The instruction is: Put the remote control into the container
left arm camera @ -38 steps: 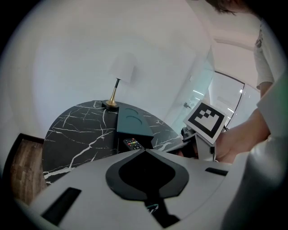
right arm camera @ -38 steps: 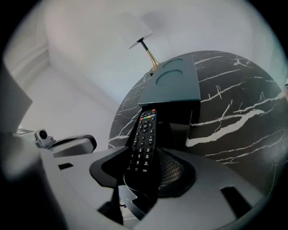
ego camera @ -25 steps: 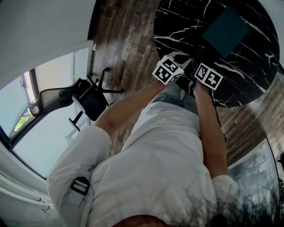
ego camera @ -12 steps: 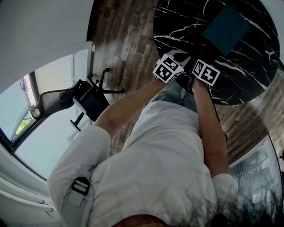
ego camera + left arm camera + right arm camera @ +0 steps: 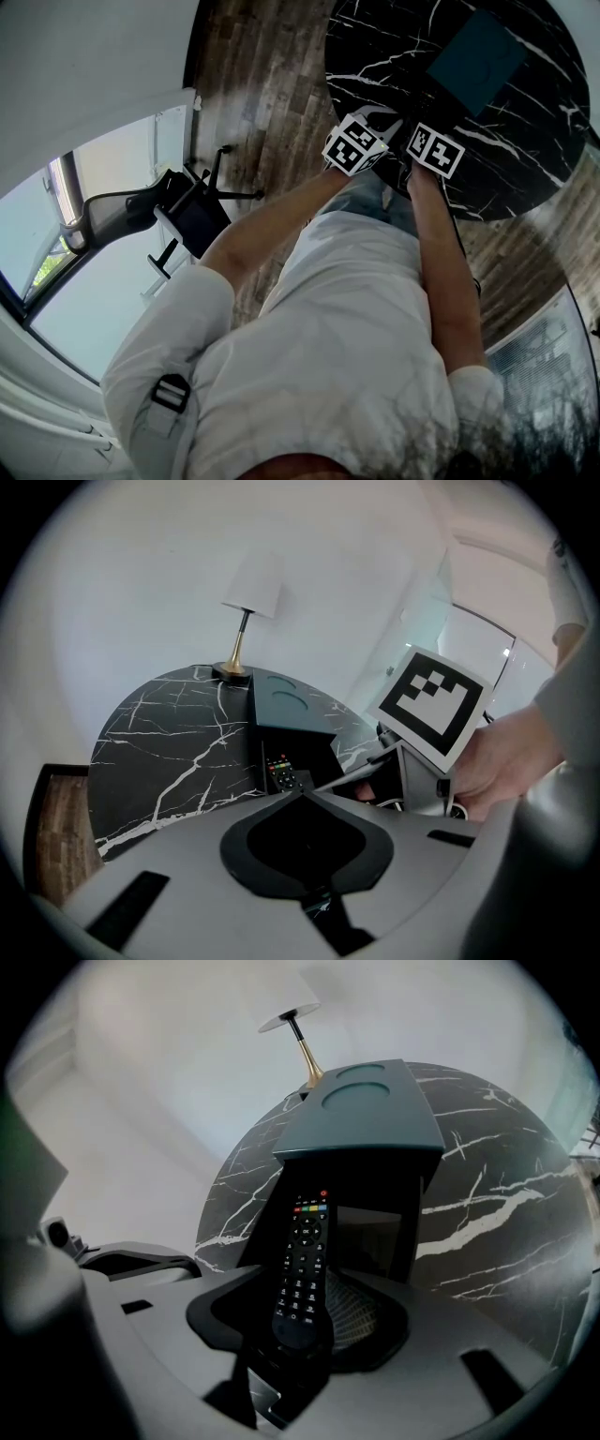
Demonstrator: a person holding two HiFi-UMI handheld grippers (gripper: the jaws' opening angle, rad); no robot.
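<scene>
Your right tool (image 5: 305, 1327) grips the remote (image 5: 305, 1265) by its lower end, just before the teal container (image 5: 361, 1129) on the round black marble desk (image 5: 497, 1213). A lamp (image 5: 291, 1012) stands behind, with wood floor (image 5: 253, 84) below. I cannot tell how wide your left tool (image 5: 378, 116) stands.

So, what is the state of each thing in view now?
remote control: held, buttons up, outside the container.
container: on the table, open side toward the grippers.
right gripper: shut on the remote control.
left gripper: holds nothing.
table lamp: upright.
</scene>
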